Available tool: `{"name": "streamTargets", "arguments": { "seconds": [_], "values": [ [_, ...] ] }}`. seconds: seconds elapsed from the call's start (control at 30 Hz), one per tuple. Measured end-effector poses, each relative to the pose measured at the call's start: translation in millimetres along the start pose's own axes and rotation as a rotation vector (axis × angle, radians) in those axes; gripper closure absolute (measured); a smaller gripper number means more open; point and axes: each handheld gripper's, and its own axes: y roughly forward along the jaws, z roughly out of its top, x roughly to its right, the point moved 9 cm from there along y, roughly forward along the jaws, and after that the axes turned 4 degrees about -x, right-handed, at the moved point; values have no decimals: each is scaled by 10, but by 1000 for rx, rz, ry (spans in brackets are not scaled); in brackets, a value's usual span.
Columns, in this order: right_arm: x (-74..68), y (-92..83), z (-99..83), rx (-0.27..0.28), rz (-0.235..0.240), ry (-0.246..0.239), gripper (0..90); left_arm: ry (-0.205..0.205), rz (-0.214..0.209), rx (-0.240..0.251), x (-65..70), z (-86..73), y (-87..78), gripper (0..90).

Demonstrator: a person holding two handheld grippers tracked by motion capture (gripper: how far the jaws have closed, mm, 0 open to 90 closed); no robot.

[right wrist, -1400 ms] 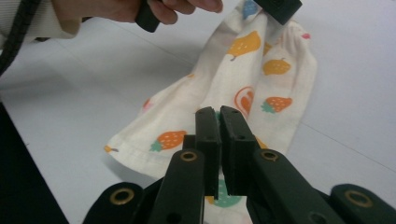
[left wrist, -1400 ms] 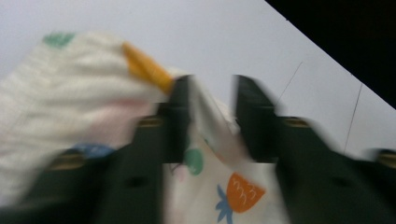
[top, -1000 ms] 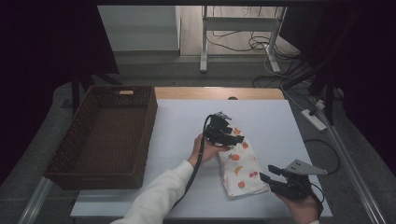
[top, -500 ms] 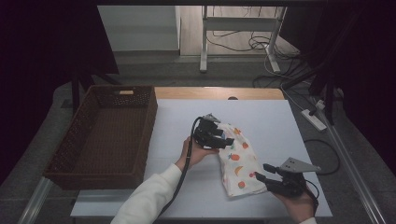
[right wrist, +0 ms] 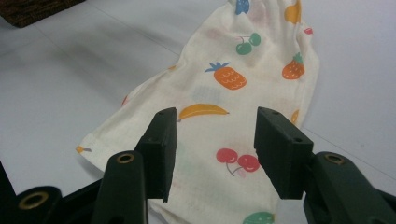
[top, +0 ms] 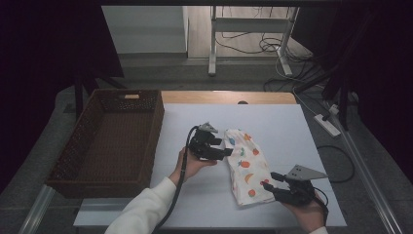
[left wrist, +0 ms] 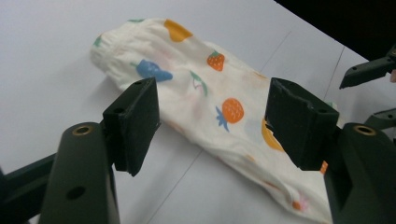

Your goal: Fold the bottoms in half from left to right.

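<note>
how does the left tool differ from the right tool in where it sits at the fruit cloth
The left tool sits at the long left side of the fruit cloth, toward its far end; the right tool sits at the near right corner. The left tool points across the cloth's width; the right tool looks along its length. Both are open with nothing pinched between the jaws, hovering at the cloth on the white table.

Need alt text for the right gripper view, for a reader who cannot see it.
A white fruit-print cloth lies flat on a white table, stretching away from the camera. The right gripper frames its near end with two open black jaws, cherries printed between them. A wicker basket edges the top left corner.
</note>
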Motion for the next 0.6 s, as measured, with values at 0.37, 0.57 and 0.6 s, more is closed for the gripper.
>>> {"name": "streamTargets", "arguments": {
  "seconds": [0.37, 0.57, 0.6],
  "values": [
    [-71, 83, 11, -21, 10, -40, 493, 6, 8, 11, -9, -244, -270, 336],
    [-153, 173, 36, -37, 28, -59, 491, -13, 14, 16, -68, -409, -372, 333],
    [-172, 192, 40, -40, 34, -67, 491, -15, 21, 12, -90, -433, -385, 333]
  ]
}}
